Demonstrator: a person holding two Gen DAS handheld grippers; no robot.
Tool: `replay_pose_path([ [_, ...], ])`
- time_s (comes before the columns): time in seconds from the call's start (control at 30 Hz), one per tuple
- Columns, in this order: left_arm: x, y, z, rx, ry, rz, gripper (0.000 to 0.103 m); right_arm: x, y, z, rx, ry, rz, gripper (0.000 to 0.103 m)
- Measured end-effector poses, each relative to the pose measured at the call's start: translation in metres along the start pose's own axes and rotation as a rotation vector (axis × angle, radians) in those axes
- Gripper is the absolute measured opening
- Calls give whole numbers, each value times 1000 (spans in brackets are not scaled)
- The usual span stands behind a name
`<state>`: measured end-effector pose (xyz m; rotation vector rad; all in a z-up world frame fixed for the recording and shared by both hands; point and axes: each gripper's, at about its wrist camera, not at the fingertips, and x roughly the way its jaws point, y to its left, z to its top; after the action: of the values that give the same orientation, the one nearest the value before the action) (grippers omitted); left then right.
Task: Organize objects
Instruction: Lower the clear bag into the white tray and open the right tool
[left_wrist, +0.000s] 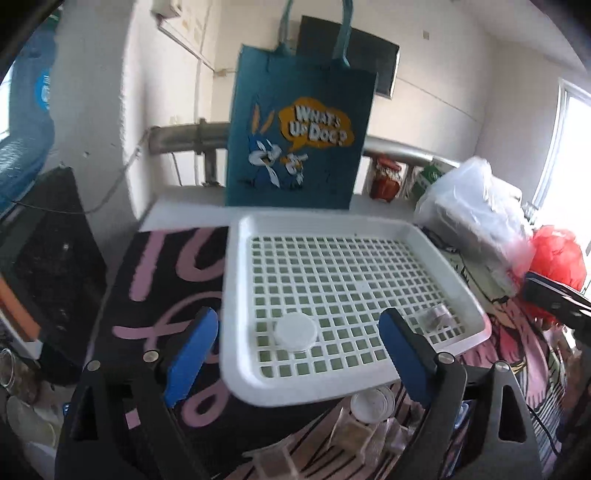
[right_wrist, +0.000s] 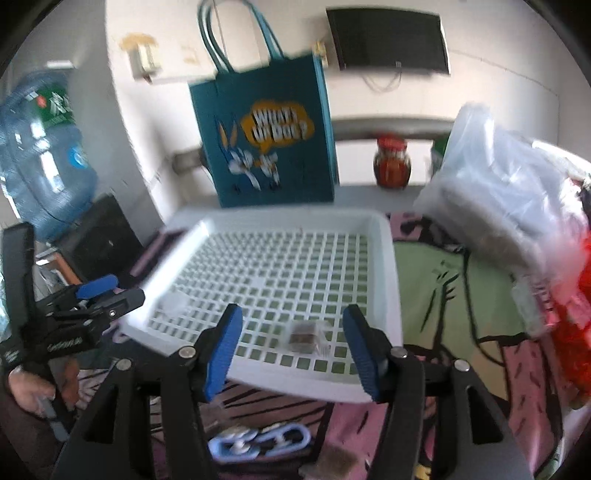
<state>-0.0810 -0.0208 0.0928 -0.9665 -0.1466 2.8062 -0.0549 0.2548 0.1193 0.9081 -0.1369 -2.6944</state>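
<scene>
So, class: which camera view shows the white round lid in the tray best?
The left wrist view: the white round lid lies plainly between the left gripper's open fingers in the white tray. The right wrist view shows only a faint pale blur there.

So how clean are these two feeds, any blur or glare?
Left wrist view: window blown out at right, tote bag fairly sharp, fisheye bending the edges. Right wrist view: motion-smeared, tray rim and the small clear box soft.

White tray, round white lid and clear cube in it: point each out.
white tray (left_wrist: 373, 226): left wrist view, far rim.
round white lid (left_wrist: 296, 329): left wrist view, top face.
clear cube (right_wrist: 305, 337): right wrist view, its dark middle.
</scene>
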Motion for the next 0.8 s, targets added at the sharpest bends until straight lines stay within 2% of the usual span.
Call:
replay_pose_path([
  [0.1,-21,9,-1,-8,-35,15,90,-36,-1,1,-10,-78,13,61],
  [0.17,-33,15,-4,-14,-47,24,90,-61,-2,-1,-24,-138,7,68],
  [0.23,-40,21,-10,-19,-53,32,90,-82,-3,-6,-36,-190,8,71],
  [0.33,-45,25,-25,-19,-36,50,90,-100,-5,-15,-41,-213,13,73],
  [0.57,-40,19,-63,12,35,73,90,-99,-20,-42,-23,-150,-19,73],
  [0.8,-23,14,-88,29,113,105,90,-54,-26,-75,21,18,-6,73],
])
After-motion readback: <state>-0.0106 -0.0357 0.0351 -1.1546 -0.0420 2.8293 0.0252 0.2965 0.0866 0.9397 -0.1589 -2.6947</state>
